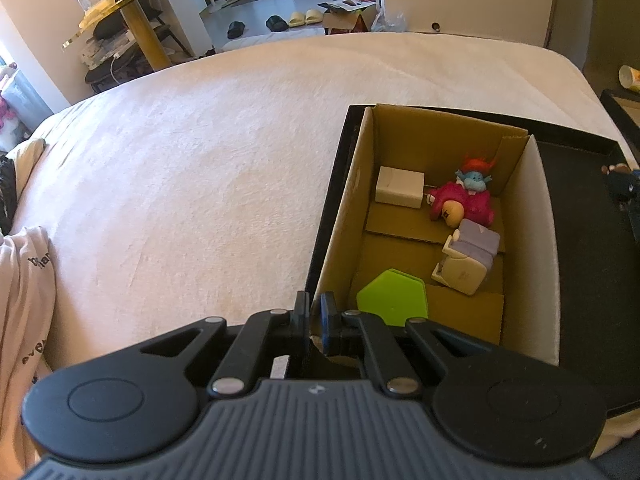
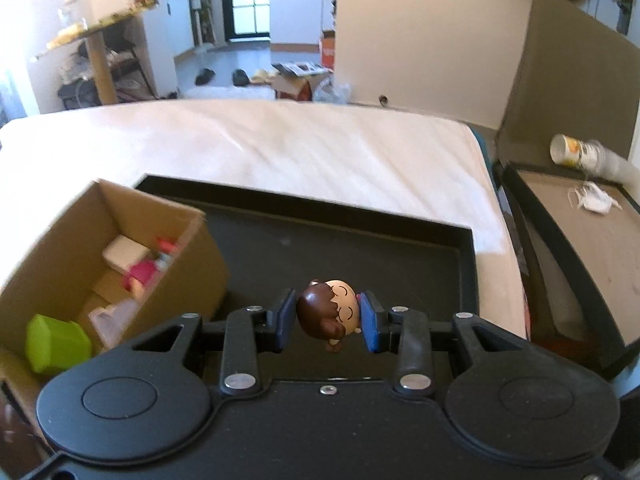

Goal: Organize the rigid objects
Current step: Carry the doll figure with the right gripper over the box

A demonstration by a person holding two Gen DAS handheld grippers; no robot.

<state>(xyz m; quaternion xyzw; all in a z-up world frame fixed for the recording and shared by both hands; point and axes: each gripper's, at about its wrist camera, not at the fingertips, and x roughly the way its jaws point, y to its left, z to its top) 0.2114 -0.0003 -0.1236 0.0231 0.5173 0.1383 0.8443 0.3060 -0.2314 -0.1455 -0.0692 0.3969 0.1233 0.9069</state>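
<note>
The left gripper (image 1: 315,312) is pinching the near wall of the open brown cardboard box (image 1: 340,240) sitting in the black shallow tray (image 2: 360,236). Right of it, the right gripper (image 2: 328,318) is clamping a brown-haired toy figurine (image 2: 330,312) above the tray.

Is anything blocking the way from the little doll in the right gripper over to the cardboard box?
Nothing visible does. The right gripper holds the doll over the black tray; the open-topped cardboard box stands left, its wall facing the doll.
</note>
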